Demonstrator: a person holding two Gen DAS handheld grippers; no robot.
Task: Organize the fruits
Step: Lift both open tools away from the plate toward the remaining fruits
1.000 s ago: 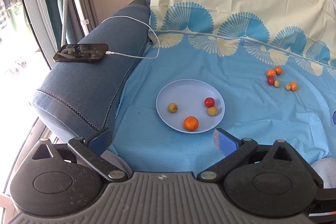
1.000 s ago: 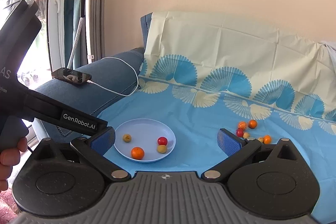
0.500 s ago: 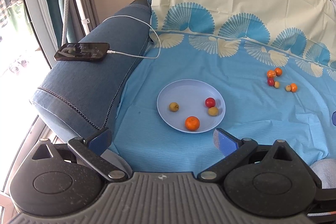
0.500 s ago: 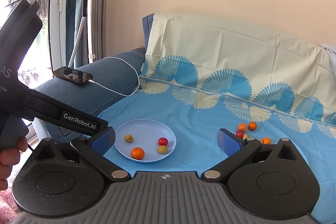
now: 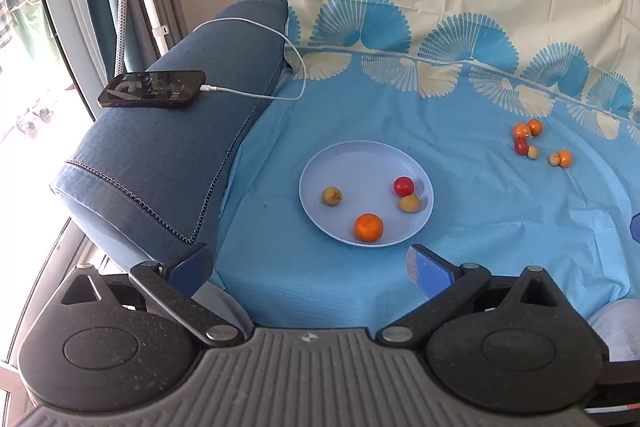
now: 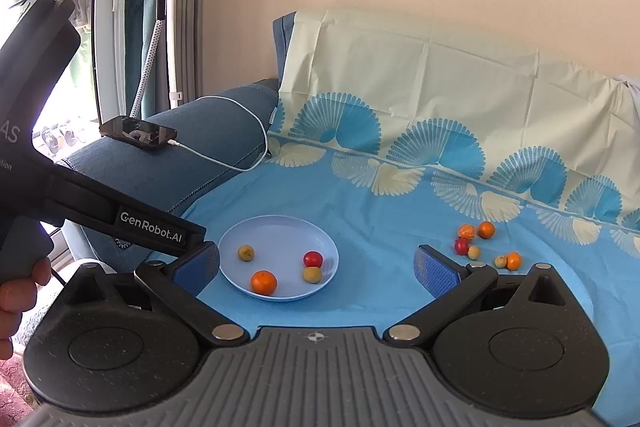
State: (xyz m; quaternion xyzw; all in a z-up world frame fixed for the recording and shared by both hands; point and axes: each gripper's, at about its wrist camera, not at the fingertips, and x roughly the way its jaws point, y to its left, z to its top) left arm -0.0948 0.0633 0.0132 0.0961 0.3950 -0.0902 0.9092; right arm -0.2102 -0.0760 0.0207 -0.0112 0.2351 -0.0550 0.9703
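Note:
A pale blue plate (image 5: 344, 163) (image 6: 276, 227) lies on the blue cloth of the sofa seat. In it are an orange (image 5: 368, 227) (image 6: 263, 282), a red fruit (image 5: 403, 185) (image 6: 313, 259) and two yellowish fruits (image 5: 332, 195) (image 5: 410, 203). Further right, several loose fruits (image 5: 532, 143) (image 6: 478, 243) lie clustered on the cloth. My left gripper (image 5: 310, 265) is open and empty, short of the plate's near rim. My right gripper (image 6: 316, 271) is open and empty too, held back above the seat's front, with the plate showing between its fingers.
A phone (image 5: 152, 94) (image 6: 138, 133) rests on the blue armrest with a white cable (image 5: 280, 67) running onto the seat. A garment steamer stand (image 6: 160, 7) is behind the armrest. The left gripper's body (image 6: 60, 187) and a hand (image 6: 16, 295) fill the left of the right wrist view.
Both views have drifted slightly; the plate and fruits sit a little further right in the right wrist view. No fruit has moved and both grippers stay open.

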